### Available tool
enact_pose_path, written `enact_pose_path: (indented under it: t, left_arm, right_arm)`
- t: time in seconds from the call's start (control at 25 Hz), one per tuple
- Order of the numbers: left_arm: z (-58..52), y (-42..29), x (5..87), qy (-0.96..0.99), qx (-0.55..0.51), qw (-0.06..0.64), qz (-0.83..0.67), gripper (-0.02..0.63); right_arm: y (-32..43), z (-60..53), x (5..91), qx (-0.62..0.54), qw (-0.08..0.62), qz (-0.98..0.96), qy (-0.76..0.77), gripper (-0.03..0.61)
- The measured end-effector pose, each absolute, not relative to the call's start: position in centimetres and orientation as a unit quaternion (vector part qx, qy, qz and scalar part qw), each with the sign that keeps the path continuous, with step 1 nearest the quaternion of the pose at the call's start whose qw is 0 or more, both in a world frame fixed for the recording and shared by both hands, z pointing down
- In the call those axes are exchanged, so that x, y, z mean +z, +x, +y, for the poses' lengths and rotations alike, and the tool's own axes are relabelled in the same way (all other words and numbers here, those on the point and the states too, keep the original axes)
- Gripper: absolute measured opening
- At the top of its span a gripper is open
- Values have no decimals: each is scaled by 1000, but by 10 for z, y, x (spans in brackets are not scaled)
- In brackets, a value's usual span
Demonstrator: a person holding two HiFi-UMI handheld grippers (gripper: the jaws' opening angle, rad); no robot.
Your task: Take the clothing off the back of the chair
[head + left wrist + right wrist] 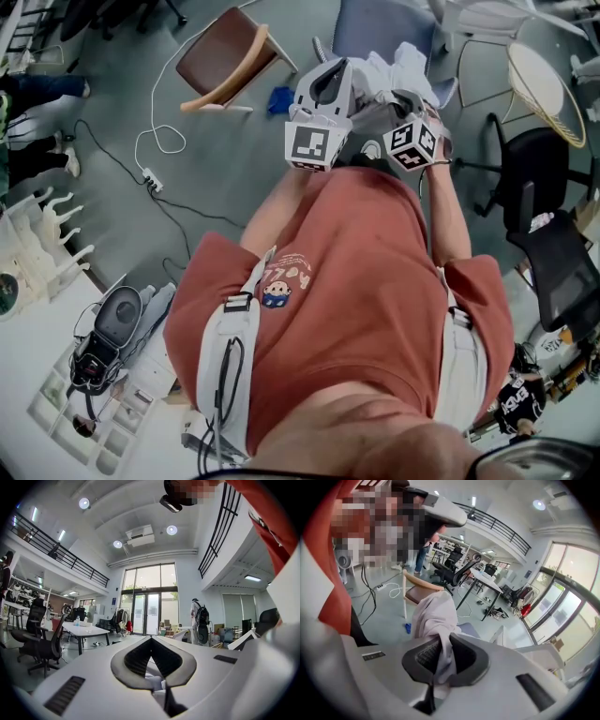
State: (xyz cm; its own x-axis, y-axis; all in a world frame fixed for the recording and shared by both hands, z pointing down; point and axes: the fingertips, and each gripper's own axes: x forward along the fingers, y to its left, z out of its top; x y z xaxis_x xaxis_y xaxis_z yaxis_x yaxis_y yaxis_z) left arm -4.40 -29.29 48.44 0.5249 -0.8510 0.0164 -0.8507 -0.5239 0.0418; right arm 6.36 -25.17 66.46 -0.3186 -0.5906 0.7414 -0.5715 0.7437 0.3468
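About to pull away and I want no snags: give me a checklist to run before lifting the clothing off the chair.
1. Right gripper shut on the pale lilac cloth garment: ok.
2. Left gripper holding the garment too: cannot tell; its fingers meet, and pale material shows behind them.
3. Garment free of the blue-grey chair: cannot tell.
4. Wooden chair with brown seat out of the way: ok, it stands apart at the left.

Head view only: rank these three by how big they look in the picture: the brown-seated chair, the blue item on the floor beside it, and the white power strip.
1. brown-seated chair, by far the largest.
2-3. blue item and power strip: both small and much alike, so I leave them unranked.
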Motion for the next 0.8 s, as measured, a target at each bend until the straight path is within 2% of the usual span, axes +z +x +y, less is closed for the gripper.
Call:
enact_pose_path:
  t: [0.08, 0.24, 0.4, 0.6, 0.8]
  left_arm:
    - [-293, -43, 485, 874, -2, 23, -485, 14]
    - [-291, -40, 483, 876, -2, 21, -483, 14]
    - [-292, -38, 480, 874, -2, 18, -485, 14]
    - [-293, -36, 480, 873, 3, 14, -488, 14]
    - [-292, -36, 469, 871, -2, 4, -490, 14]
  right_arm:
    - [64, -253, 664, 36, 429, -820, 377, 34]
    - [72, -257, 659, 163, 329, -832, 416, 34]
    - [82, -260, 650, 243, 232, -835, 436, 34]
    - [88, -258, 630, 263, 159, -837, 454, 34]
    - [89, -256, 598, 244, 128, -843, 462, 34]
